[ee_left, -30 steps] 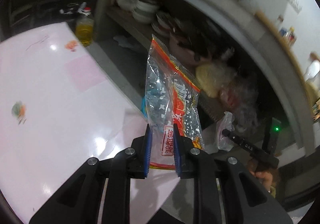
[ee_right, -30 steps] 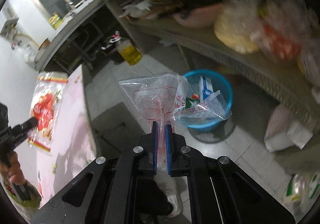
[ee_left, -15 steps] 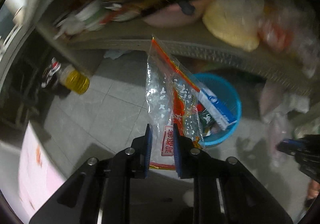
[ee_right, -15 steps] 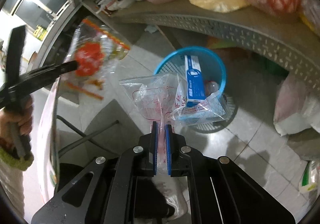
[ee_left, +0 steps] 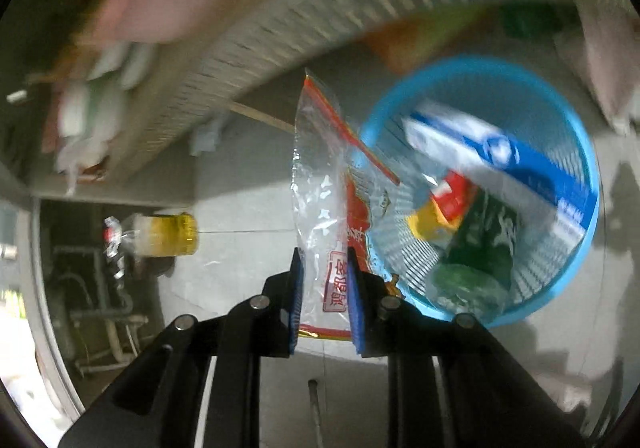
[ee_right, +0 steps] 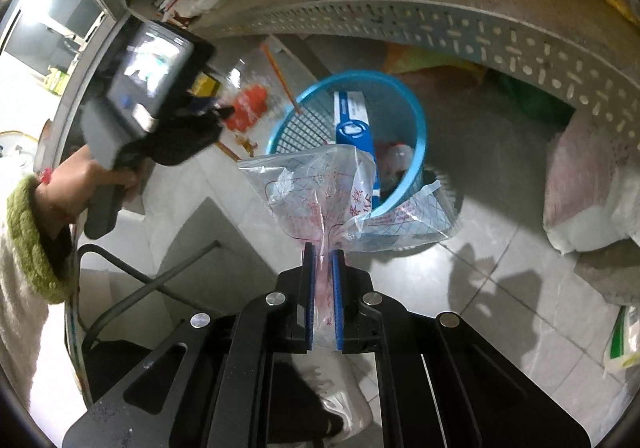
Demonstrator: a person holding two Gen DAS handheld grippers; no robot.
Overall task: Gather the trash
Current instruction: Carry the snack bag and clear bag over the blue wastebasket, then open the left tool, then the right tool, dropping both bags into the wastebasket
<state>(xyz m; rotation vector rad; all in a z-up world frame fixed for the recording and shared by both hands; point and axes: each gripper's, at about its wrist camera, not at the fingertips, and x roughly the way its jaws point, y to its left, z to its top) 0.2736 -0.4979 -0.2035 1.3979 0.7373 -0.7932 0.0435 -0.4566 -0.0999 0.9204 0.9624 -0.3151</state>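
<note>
grey floor tiles (ee_right: 500, 288) run under a perforated metal shelf (ee_right: 440, 28), and on them stands the blue mesh waste basket (ee_left: 576, 280) we are bringing both pieces of trash to. it already holds a long blue-and-white box (ee_left: 500, 156), something red and yellow and a dark green wrapper, so we judge this a late step in the collecting: carry done, drop not yet made.

our left gripper (ee_left: 324, 300) has its blue pads nearly together, pinching the bottom edge of a clear snack bag with red print (ee_left: 320, 188). the bag stands up from the jaws beside the basket's rim, not over its mouth, so it is held by the edge to hang free and fall clean once released. a red-framed label with chinese characters sits between the pads; they are too blurred for us to read. a bottle of yellow oil (ee_left: 168, 234) stands on the floor well apart.

our right gripper (ee_right: 323, 288) is all but closed on the gathered neck of a clear plastic bag with a red grid (ee_right: 320, 188), which fans out in front of the basket's near wall. red chinese characters show on it, but we cannot read them surely. in the right wrist view a hand in a green-cuffed sleeve (ee_right: 80, 180) holds the left tool.
</note>
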